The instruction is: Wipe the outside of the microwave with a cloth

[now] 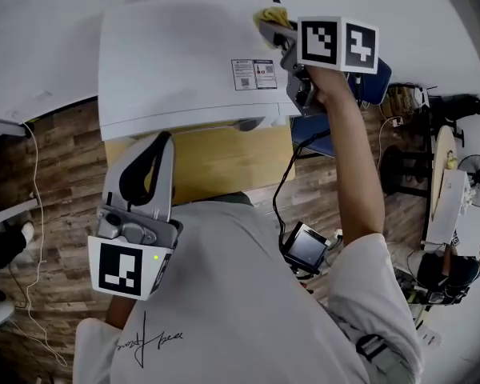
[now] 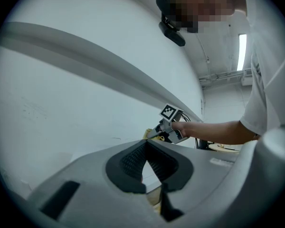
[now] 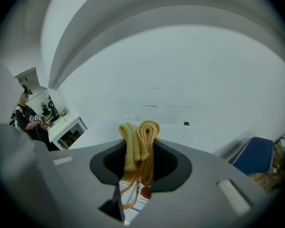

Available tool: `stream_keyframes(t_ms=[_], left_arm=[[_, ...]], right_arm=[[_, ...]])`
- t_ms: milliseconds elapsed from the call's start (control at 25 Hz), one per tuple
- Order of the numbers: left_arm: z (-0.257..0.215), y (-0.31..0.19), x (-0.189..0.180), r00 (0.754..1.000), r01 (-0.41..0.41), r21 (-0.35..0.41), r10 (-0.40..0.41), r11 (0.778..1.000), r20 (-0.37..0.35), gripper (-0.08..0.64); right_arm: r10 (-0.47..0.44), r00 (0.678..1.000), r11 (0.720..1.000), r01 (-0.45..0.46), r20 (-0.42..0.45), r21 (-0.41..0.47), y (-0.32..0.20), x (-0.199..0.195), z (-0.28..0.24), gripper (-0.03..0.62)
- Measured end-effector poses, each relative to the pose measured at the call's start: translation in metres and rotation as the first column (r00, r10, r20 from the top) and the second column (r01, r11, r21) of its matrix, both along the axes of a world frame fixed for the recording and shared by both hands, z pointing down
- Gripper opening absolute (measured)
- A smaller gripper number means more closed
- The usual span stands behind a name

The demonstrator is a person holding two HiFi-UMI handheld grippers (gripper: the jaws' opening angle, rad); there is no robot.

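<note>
While it is clamped in the closed jaws of the right gripper (image 1: 266,29), the yellow cloth (image 1: 272,14) sits at the far right corner of the microwave's top. In the right gripper view the cloth (image 3: 140,139) is folded into two thick rolls that stand up between the dark pads, and some loose threads hang down below them. The microwave (image 1: 184,62) is white and is seen from above in the head view; a small printed sticker (image 1: 254,74) is on its top, near to the right edge and just beside the right gripper. Whether the cloth presses on the surface or only touches it, I cannot tell. The person's bare forearm (image 1: 356,158) reaches up to this gripper, whose marker cube (image 1: 338,45) faces the camera.

The microwave stands on a yellowish wooden worktop (image 1: 216,162), which shows in front of it.

The left gripper (image 1: 163,138) is low on the left side of the head view, well apart from the cloth, and points toward the front edge of the microwave. In the left gripper view its jaws meet at the tips with nothing between them (image 2: 146,144), and the right gripper (image 2: 154,133) shows beyond them.

Around this are a wooden floor (image 1: 56,182), a blue chair (image 1: 376,82) to the right of the microwave and a small screen device (image 1: 306,246) on a cable.
</note>
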State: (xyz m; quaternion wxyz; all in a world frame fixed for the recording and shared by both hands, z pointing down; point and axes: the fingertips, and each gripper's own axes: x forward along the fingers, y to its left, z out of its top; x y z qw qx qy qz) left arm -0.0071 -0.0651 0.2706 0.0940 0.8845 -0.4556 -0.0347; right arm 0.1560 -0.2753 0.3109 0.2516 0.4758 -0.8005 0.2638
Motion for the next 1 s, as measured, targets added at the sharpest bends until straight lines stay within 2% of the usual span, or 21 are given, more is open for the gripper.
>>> stream_keyframes(t_ms=[280, 480, 600, 720, 840, 1000], left_arm=[[-0.004, -0.011, 0.019, 1.000, -0.021, 0.008, 0.021, 1.000, 0.008, -0.002], [-0.005, -0.016, 0.024, 1.000, -0.024, 0.006, 0.024, 1.000, 0.010, -0.002], [-0.003, -0.018, 0.024, 1.000, -0.021, 0.004, 0.021, 1.000, 0.007, -0.002], [-0.001, -0.018, 0.021, 1.000, -0.013, -0.001, 0.013, 1.000, 0.002, -0.002], [-0.003, -0.017, 0.017, 1.000, -0.006, 0.005, 0.006, 1.000, -0.005, -0.002], [-0.002, -0.013, 0.009, 1.000, 0.003, 0.004, -0.003, 1.000, -0.002, -0.002]], right_arm=[[0.083, 0.994, 0.996, -0.084, -0.070, -0.018, -0.001, 0.065, 0.015, 0.123], [0.109, 0.976, 0.993, -0.117, -0.187, -0.029, 0.000, 0.095, 0.034, 0.123], [0.132, 0.950, 0.990, -0.140, -0.284, -0.008, 0.000, 0.109, 0.042, 0.123], [0.145, 0.923, 0.988, -0.152, -0.357, 0.007, 0.002, 0.115, 0.050, 0.121], [0.148, 0.929, 0.987, -0.162, -0.338, -0.013, 0.008, 0.109, 0.058, 0.121], [0.159, 0.916, 0.986, -0.168, -0.367, 0.008, 0.010, 0.101, 0.060, 0.121]])
